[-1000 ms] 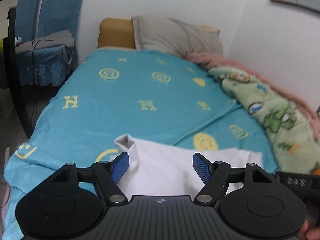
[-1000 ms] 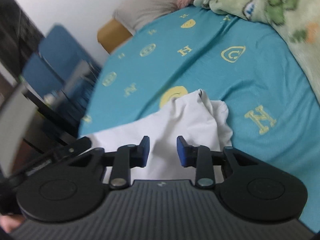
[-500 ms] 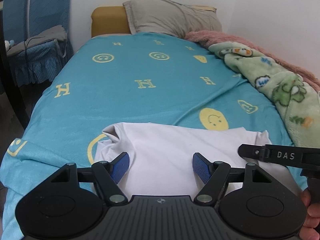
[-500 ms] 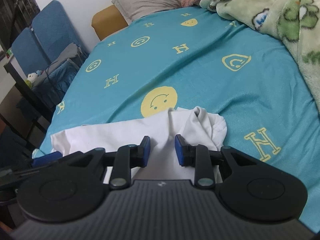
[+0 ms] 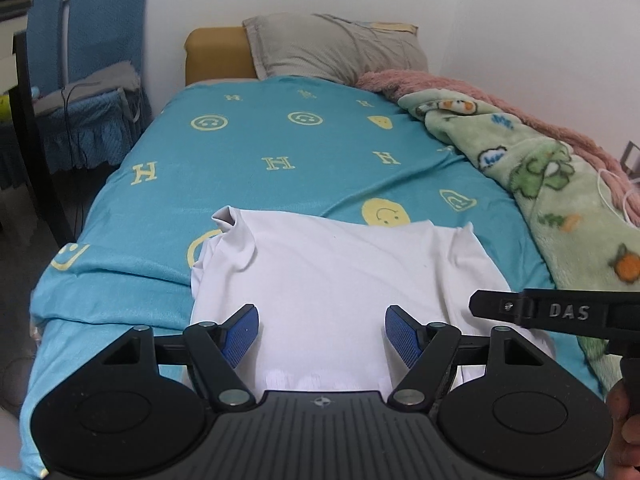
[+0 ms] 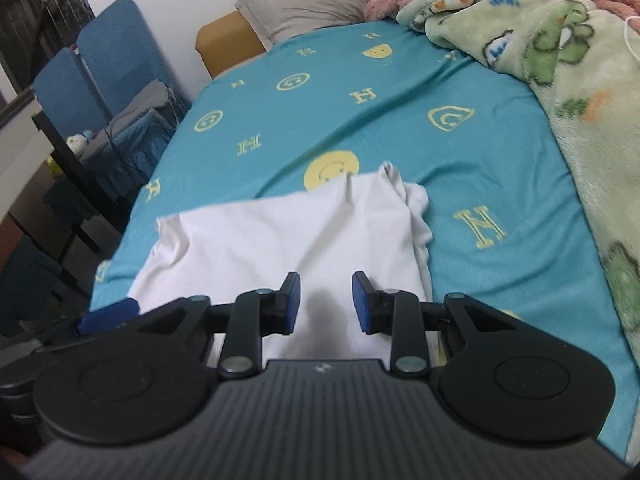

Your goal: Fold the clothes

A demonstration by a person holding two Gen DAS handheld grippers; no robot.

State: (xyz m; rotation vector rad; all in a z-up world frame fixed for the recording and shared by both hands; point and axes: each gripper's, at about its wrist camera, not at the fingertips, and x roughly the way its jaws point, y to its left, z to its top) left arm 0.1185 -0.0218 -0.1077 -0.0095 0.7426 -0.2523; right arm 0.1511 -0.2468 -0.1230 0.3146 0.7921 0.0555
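Here the white garment (image 5: 340, 280) lies spread on the teal bedsheet (image 5: 260, 184), at the near end of the bed, toward 6 o'clock in both wrist views. Its far corners stand up in small peaks, one at about 11 o'clock and one at about 1 o'clock of the cloth. The left gripper (image 5: 321, 330) hovers over the near edge of the garment with its blue pads wide apart, holding nothing. The right gripper (image 6: 325, 303) is also over the cloth, its jaws parted with a narrower gap and empty. At 12 o'clock a grey pillow (image 5: 336, 50) rests by the wall. At 3 o'clock a green fleece blanket (image 5: 560, 200) lies along the bed.
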